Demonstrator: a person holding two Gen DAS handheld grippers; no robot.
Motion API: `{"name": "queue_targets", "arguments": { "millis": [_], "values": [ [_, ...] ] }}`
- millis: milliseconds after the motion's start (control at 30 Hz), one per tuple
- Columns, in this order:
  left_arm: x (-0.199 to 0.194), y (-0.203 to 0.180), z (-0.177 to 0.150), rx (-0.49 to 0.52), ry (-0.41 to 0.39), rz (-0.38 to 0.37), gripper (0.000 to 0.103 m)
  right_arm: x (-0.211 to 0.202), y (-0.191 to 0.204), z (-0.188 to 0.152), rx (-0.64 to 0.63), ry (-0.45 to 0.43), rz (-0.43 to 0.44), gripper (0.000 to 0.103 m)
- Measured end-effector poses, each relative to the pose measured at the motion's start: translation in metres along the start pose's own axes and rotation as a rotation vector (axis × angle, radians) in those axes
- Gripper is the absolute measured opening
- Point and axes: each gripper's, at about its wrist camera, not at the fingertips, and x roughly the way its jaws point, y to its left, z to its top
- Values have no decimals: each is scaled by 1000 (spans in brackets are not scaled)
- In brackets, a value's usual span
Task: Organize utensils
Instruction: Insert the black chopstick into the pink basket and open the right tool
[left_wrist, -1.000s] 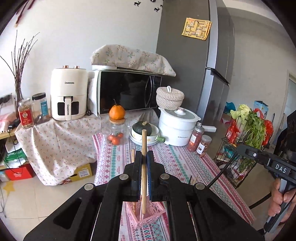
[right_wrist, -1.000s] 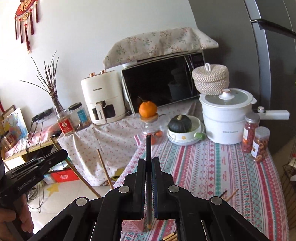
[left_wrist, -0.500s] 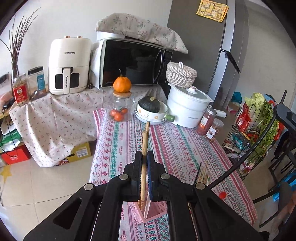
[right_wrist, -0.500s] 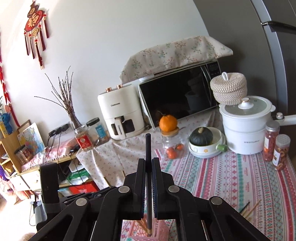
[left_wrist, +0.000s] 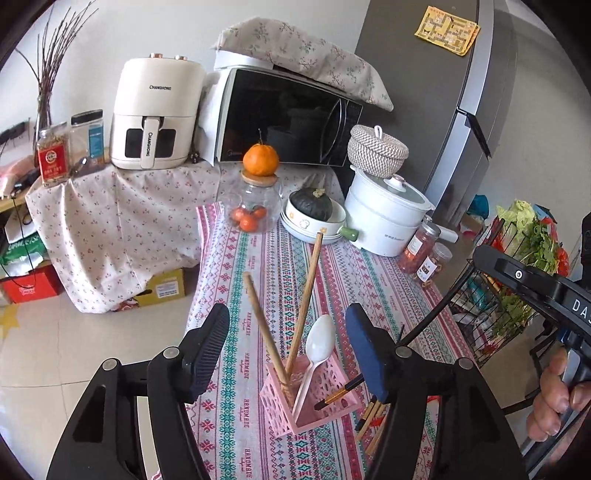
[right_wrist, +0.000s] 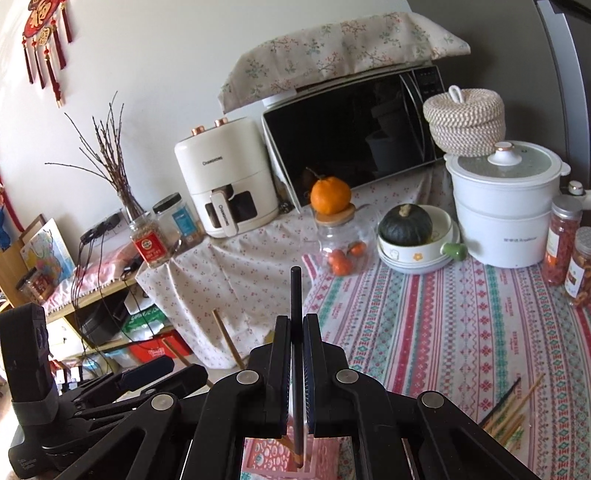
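Low in the left wrist view, the left gripper (left_wrist: 288, 332) stands with its jaws spread wide and nothing between them. Framed in that gap, the pink holder (left_wrist: 308, 400) sits on the striped tablecloth (left_wrist: 266, 266) in the lower centre of the frame. Two wooden chopsticks (left_wrist: 303, 306) stand in it, leaning apart, with a white plastic spoon (left_wrist: 317, 347) leaning beside them, bowl up. A dark chopstick (left_wrist: 428, 325) slants down from the right of the frame into the holder's right side. Loose chopsticks (left_wrist: 369, 417) lie on the cloth just right of the holder, partly hidden behind the gripper's right finger.

At the bottom centre of the right wrist view, the right gripper (right_wrist: 296, 332) is clamped on a black chopstick (right_wrist: 295, 295) that stands upright between its pads; the stick's lower tip reaches down into the pink holder (right_wrist: 266, 458) at the bottom edge. More loose chopsticks (right_wrist: 509, 410) lie on the tablecloth (right_wrist: 443, 314) at the lower right.

Toward the top of both views sit a white pot (left_wrist: 384, 218), a dark squash in a bowl (left_wrist: 316, 205), a glass jar with an orange on its lid (left_wrist: 258, 195), a microwave (left_wrist: 288, 118) and an air fryer (left_wrist: 157, 114)
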Motion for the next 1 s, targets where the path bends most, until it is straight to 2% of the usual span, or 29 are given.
{"name": "queue_targets", "arguments": {
  "millis": [233, 400, 433, 500, 567, 767, 1000],
  "values": [
    [6, 3, -5, 8, 38, -1, 70, 37, -4, -11, 15, 104, -25, 5],
    [2, 4, -4, 9, 29, -3, 71, 45, -4, -13, 34, 110, -2, 10],
    [2, 5, -4, 8, 27, -1, 72, 44, -4, -13, 35, 108, 5, 13],
    [0, 6, -4, 6, 23, 3, 74, 41, -5, -13, 28, 98, 9, 36],
    [-2, 6, -3, 3, 19, 10, 76, 33, -5, -12, 23, 72, 10, 46],
    [-8, 3, -2, 1, 3, 28, 83, 5, -19, -7, 22, 17, -15, 61],
    [-26, -9, -2, 36, -59, 79, 89, -27, -50, -10, 38, -2, -83, 74]
  ]
}}
